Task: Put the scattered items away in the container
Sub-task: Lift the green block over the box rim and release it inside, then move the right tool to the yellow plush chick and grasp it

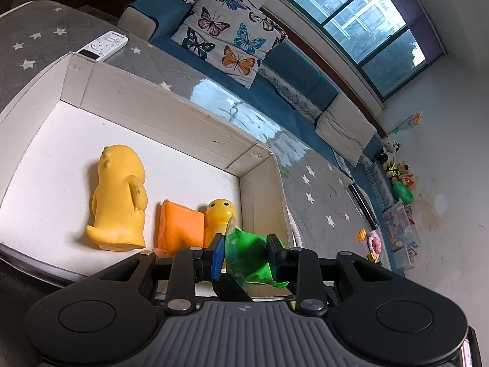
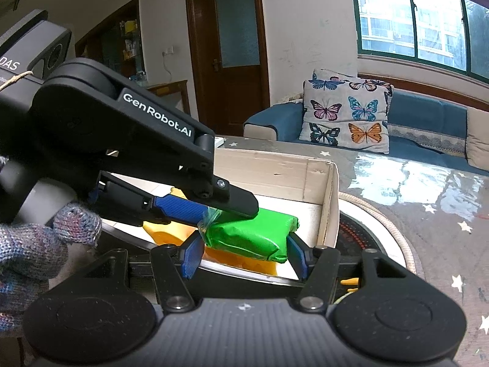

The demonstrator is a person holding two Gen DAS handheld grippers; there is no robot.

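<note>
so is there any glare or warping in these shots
Left wrist view: window glare on the glossy table, and the window frame bows from fisheye. Right wrist view: the same bright reflection on the table; the left claw looms large and close, yet the green packet stays sharp.

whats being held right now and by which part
The green packet is held over the box: the left gripper pinches its crinkled end. The right gripper flanks its sides.

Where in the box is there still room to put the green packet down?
The white box floor is bare along its back wall and left of the big yellow toy. The right corner is crowded: orange packet, small yellow toy and the green packet held by the left gripper.
</note>
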